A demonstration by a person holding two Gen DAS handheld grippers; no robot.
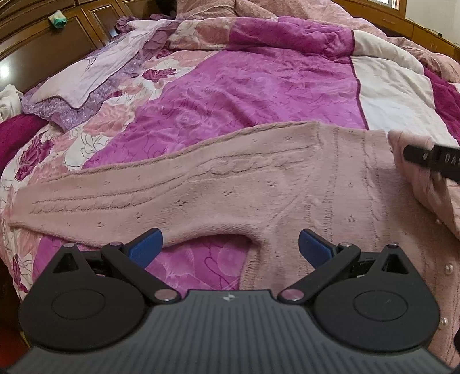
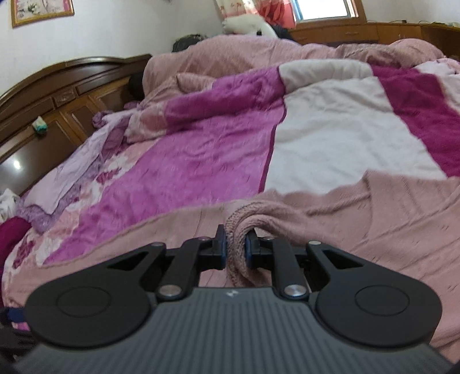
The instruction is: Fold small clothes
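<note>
**Pink cardigan spread on a bed, one claw gripping a fold of it**

Nearest in the left wrist view, the left gripper holds its two blue-padded fingers spread wide, with nothing between them. They hover over the lower edge of a pale pink cable-knit cardigan, just above the underarm curve where a sleeve meets the body.

The cardigan lies flat across the middle of the view. One long sleeve stretches toward nine o'clock, and small pearl buttons run down its front at four o'clock. At three o'clock, the black tip of the right gripper pinches a raised flap of the knit.

In the right wrist view, the right gripper has its jaws nearly closed, clamped on a thick bunched roll of the same pink knit. The rest of the garment spreads toward three o'clock.

Beneath the cardigan lies a quilted bedspread in magenta, white and rose-print patches. Farther off, at ten o'clock, rests a lilac pillow with a sequinned frill. At twelve o'clock a dusty pink blanket lies heaped. Behind it, from nine to eleven o'clock, stands a dark carved wooden headboard, and a window shows at one o'clock.
</note>
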